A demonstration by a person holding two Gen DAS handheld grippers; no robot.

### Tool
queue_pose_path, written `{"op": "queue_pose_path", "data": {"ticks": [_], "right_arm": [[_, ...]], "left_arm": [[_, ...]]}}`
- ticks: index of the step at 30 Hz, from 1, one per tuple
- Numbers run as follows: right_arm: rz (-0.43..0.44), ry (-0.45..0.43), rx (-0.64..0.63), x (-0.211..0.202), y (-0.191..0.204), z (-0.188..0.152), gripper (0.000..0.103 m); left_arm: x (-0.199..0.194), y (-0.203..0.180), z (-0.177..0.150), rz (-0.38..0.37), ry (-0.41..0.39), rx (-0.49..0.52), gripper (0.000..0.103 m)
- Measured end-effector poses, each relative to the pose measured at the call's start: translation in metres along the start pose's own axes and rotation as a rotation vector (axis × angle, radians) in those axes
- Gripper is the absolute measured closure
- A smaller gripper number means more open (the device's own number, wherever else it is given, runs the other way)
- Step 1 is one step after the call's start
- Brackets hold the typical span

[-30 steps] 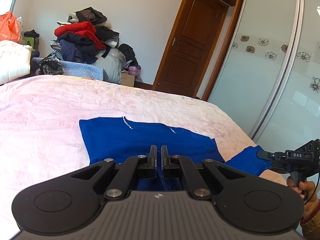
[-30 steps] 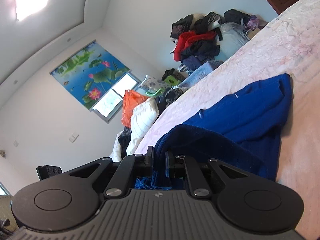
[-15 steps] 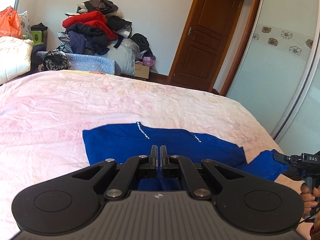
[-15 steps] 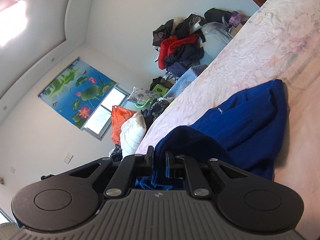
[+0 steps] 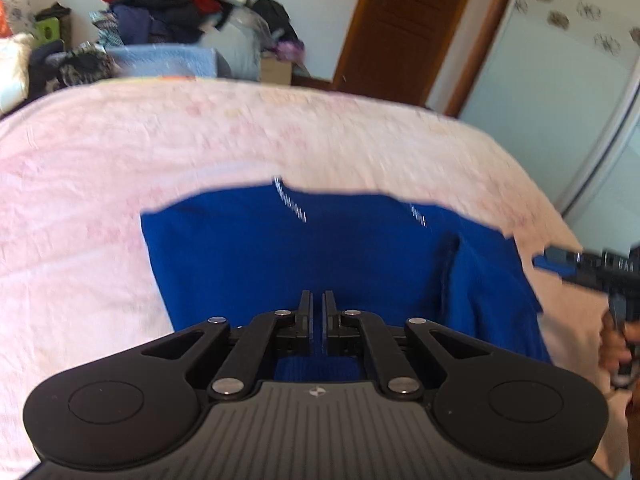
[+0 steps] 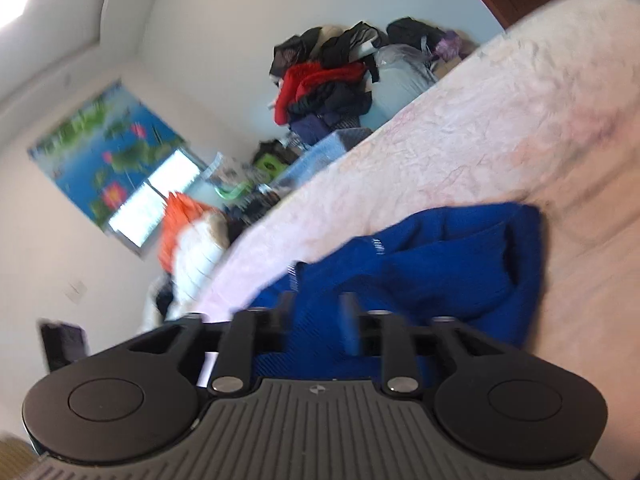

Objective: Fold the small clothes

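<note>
The blue knitted garment (image 5: 352, 256) lies low in the frame's centre on the pink crumpled bedspread (image 5: 120, 152). Left claw (image 5: 317, 312) pinches its near edge; right claw (image 6: 316, 312) is opening, cloth between its jaws.

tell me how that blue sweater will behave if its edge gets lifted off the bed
The blue sweater looks like soft knit that already lies in folds, so it would likely droop rather than hold shape. On the wrinkled bedspread it probably drags more than it slides.
</note>
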State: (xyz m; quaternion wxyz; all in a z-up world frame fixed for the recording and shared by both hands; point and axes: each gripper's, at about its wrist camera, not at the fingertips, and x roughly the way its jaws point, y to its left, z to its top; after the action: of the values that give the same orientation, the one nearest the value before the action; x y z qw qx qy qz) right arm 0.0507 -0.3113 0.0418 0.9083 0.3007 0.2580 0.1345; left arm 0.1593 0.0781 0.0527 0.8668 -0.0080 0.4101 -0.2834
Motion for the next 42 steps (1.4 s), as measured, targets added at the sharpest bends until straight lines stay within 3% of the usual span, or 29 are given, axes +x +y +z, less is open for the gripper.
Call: {"op": "queue_pose_path", "data": {"ticks": [1,6,11,13,14,15,16,17,18,22,27,30,35,37,38,39,42], "right_arm": [[-0.026,0.004,-0.058,-0.001,0.003,0.0,0.038],[-0.09,0.099,-0.252,0.026,0.017,0.002,0.035],[-0.077,0.218,-0.244,0.077,0.014,0.006,0.031],[-0.065,0.255,-0.209,0.094,0.008,0.006,0.03],[-0.052,0.262,-0.197,0.098,0.007,0.005,0.031],[-0.047,0.257,-0.196,0.1,0.008,0.005,0.043],[-0.047,0.254,-0.194,0.1,0.008,0.005,0.069],[-0.042,0.254,-0.182,0.1,0.007,0.006,0.083],[-0.032,0.242,-0.172,0.097,0.007,0.005,0.09],[-0.011,0.152,-0.176,0.077,0.015,0.007,0.091],[-0.003,0.024,-0.147,0.047,0.02,0.016,0.091],[-0.042,-0.018,-0.137,0.038,0.016,0.018,0.091],[-0.054,-0.025,-0.104,0.037,0.007,0.013,0.091],[-0.053,-0.039,-0.087,0.034,0.005,0.011,0.091],[-0.052,-0.042,-0.08,0.033,0.004,0.01,0.091],[-0.053,-0.043,-0.075,0.032,0.003,0.009,0.091],[-0.057,-0.051,-0.069,0.027,0.001,0.008,0.091]], "left_arm": [[0.001,0.001,-0.008,-0.01,0.027,-0.01,0.099],[0.008,0.023,-0.041,-0.11,0.126,-0.206,0.098],[-0.006,0.026,-0.057,-0.215,0.131,-0.298,0.093],[-0.006,0.025,-0.061,-0.24,0.148,-0.324,0.071],[-0.005,0.025,-0.062,-0.245,0.149,-0.339,0.041],[-0.005,0.025,-0.064,-0.239,0.137,-0.356,0.018],[-0.007,0.026,-0.065,-0.221,0.113,-0.372,0.016],[-0.006,0.026,-0.066,-0.209,0.102,-0.382,0.016],[-0.003,0.027,-0.066,-0.218,0.105,-0.4,0.016],[0.016,0.04,-0.069,-0.339,0.105,-0.587,0.016],[0.035,0.046,-0.076,-0.344,0.091,-0.766,0.016],[0.038,0.043,-0.084,-0.399,0.097,-0.843,0.016],[0.038,0.033,-0.074,-0.284,0.071,-0.798,0.017],[0.046,0.041,-0.073,-0.288,0.078,-0.864,0.032],[0.051,0.044,-0.072,-0.305,0.086,-0.882,0.063],[0.055,0.045,-0.07,-0.307,0.106,-0.886,0.087],[0.055,0.042,-0.064,-0.286,0.083,-0.859,0.098]]}}
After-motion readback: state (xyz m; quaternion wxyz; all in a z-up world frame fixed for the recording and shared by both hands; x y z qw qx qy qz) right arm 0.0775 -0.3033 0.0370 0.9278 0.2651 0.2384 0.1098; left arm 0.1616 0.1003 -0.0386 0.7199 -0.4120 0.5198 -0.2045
